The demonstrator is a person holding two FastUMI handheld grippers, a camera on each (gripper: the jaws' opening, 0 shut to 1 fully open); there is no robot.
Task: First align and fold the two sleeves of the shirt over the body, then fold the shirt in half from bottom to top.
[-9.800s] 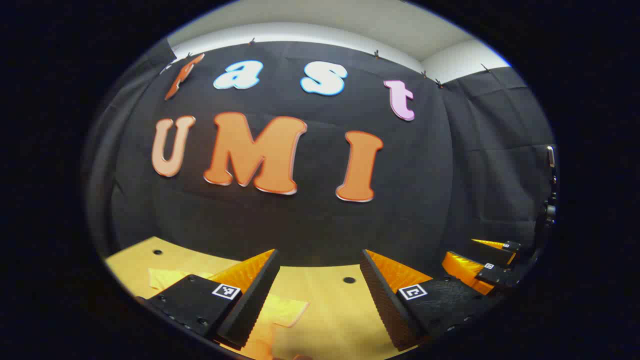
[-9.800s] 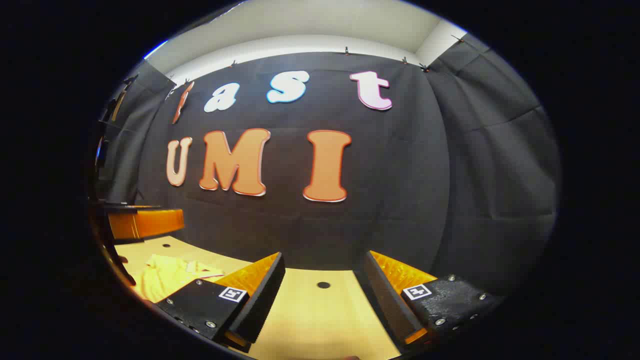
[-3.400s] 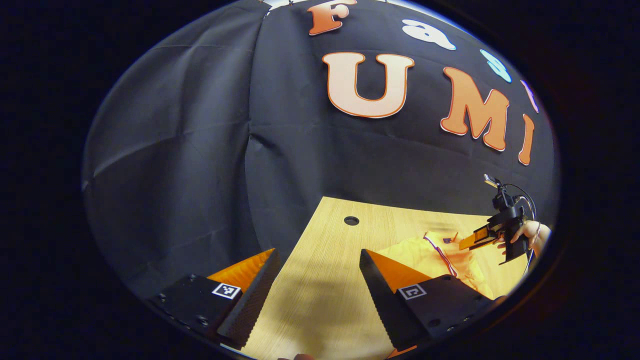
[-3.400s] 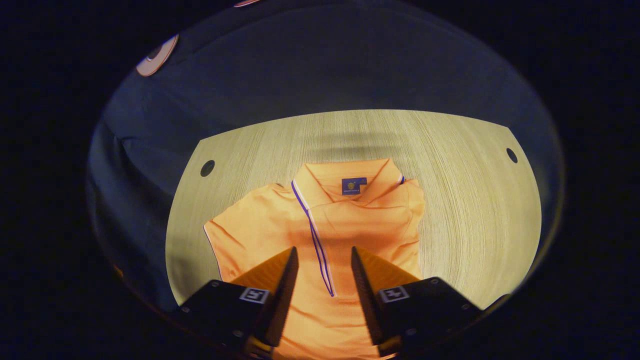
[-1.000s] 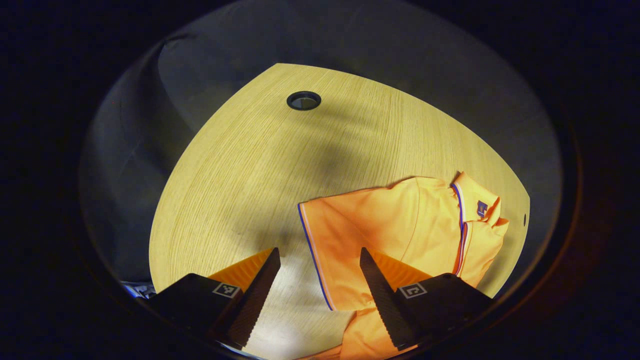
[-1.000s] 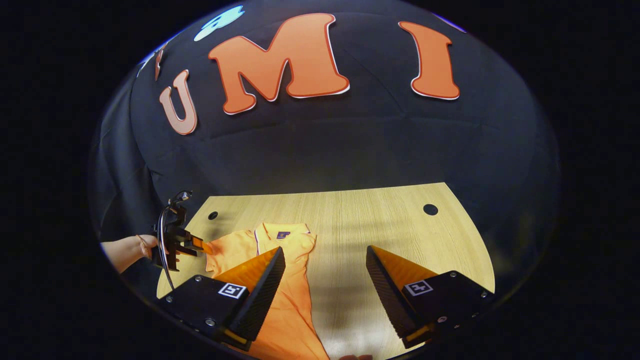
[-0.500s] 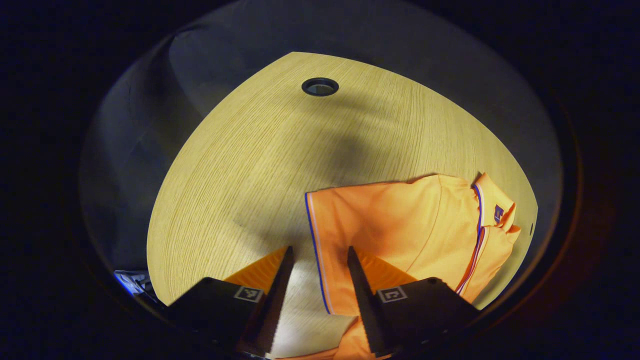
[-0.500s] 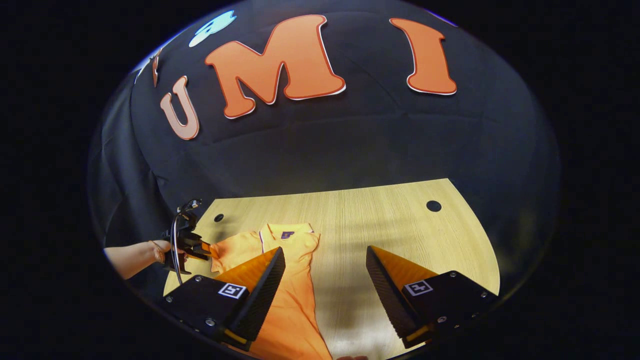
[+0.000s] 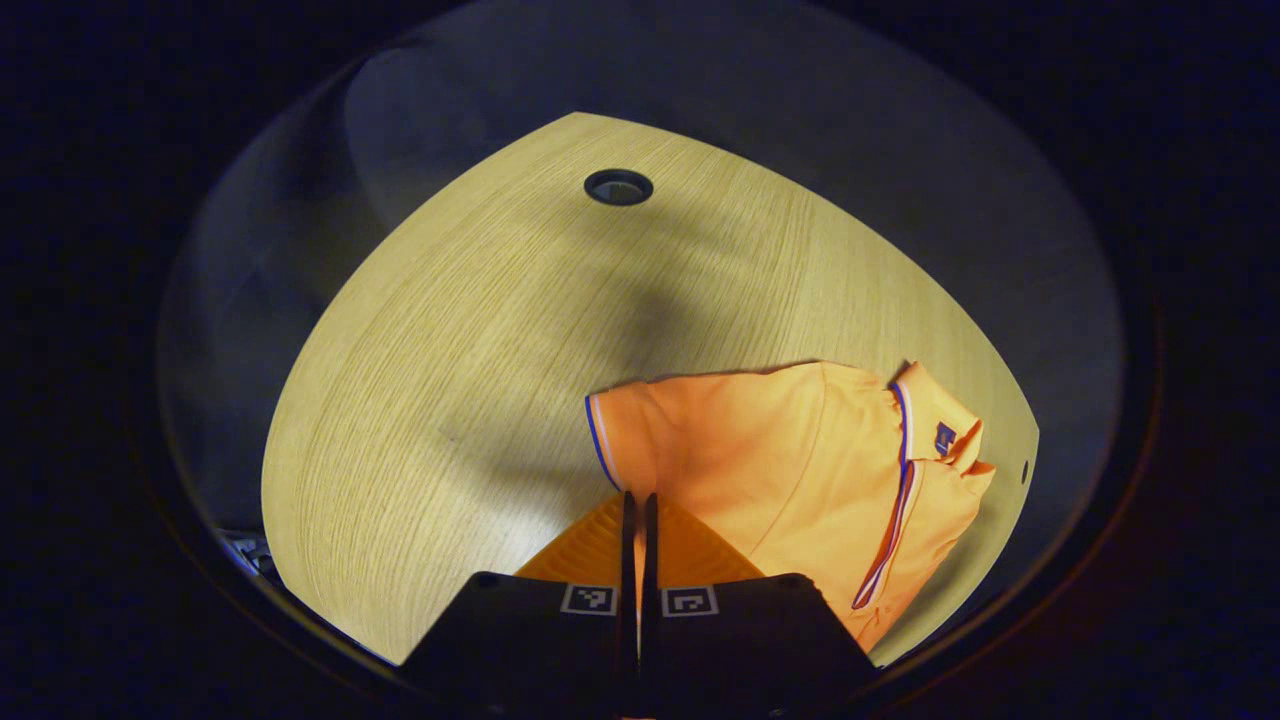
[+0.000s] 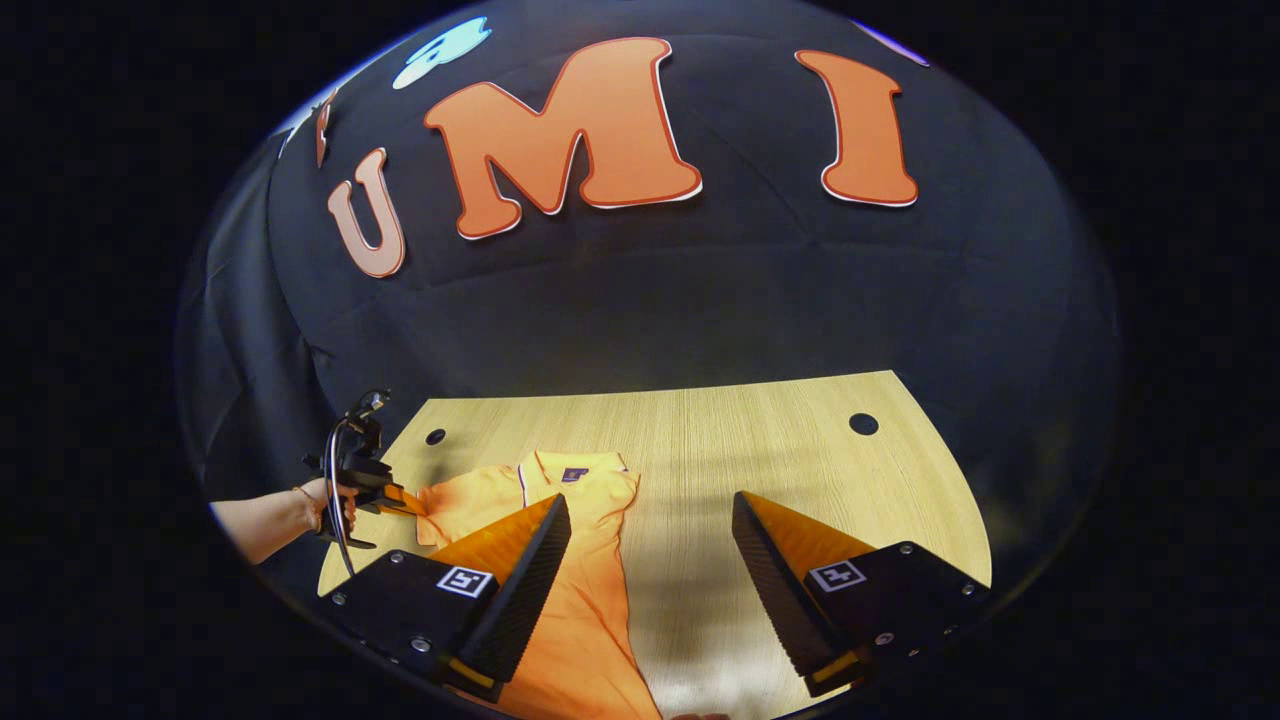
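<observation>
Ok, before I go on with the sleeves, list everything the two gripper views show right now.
shirt: one, orange with blue and white trim, lying on the table, collar toward the wall.
left sleeve: one, orange, its hem pinched at the left gripper's fingertips.
right sleeve: one, orange, already folded over the body.
table: one, light wood, under the shirt.
cable holes: two in the right gripper view, dark, near the table's far corners.
wall: black cloth, behind the table.
left gripper: fingers closed on the sleeve hem; also seen far off in the right gripper view.
hand: one, holding the left gripper.
right gripper: open, hovering over the table beside the shirt.
</observation>
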